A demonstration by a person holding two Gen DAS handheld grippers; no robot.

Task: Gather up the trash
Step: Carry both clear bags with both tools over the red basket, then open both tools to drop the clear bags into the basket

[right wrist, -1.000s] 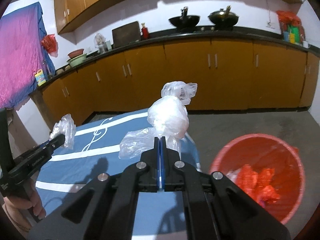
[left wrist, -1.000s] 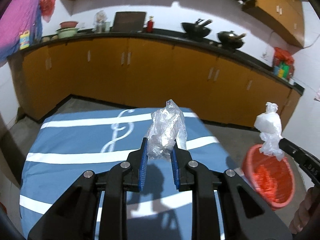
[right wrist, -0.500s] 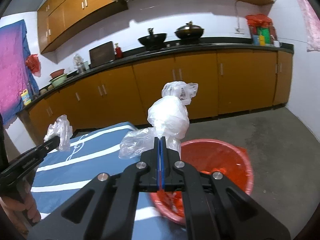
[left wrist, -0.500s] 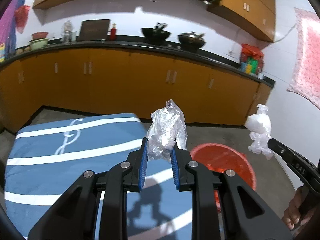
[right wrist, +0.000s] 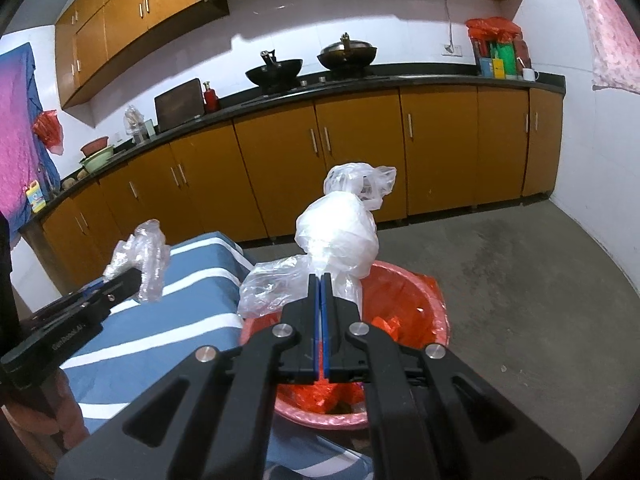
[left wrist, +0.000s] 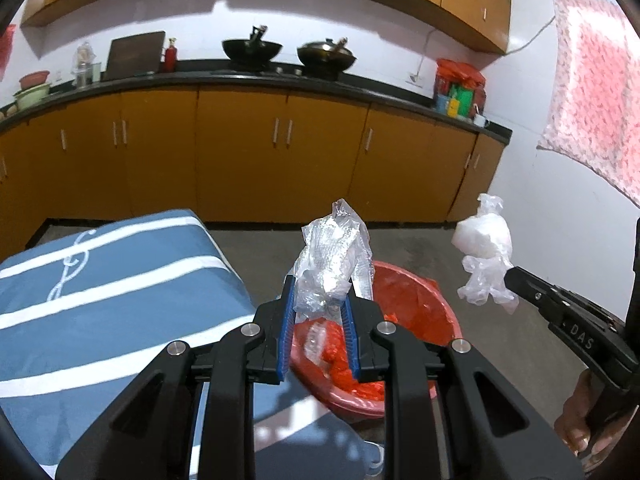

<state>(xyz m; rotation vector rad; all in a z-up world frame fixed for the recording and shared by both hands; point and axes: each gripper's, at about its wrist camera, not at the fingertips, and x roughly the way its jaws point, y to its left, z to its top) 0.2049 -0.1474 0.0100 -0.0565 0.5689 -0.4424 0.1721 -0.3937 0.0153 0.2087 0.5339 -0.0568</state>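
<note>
My left gripper (left wrist: 319,292) is shut on a crumpled clear plastic wrapper (left wrist: 330,264) and holds it above the near rim of the red bin (left wrist: 424,308). My right gripper (right wrist: 321,280) is shut on a knotted white plastic bag (right wrist: 340,232) and holds it over the red bin (right wrist: 404,296), which is lined with a red bag and holds red trash. The right gripper with its bag (left wrist: 484,248) shows at the right of the left wrist view. The left gripper with its wrapper (right wrist: 144,256) shows at the left of the right wrist view.
A table with a blue and white striped cloth (left wrist: 104,292) stands left of the bin, its corner close to the bin. Orange kitchen cabinets (left wrist: 280,152) under a black counter run along the far wall. Grey concrete floor (right wrist: 520,272) lies right of the bin.
Both grippers have swung right from over the table toward the red bin, each still holding its plastic. The bin now lies right below both grippers.
</note>
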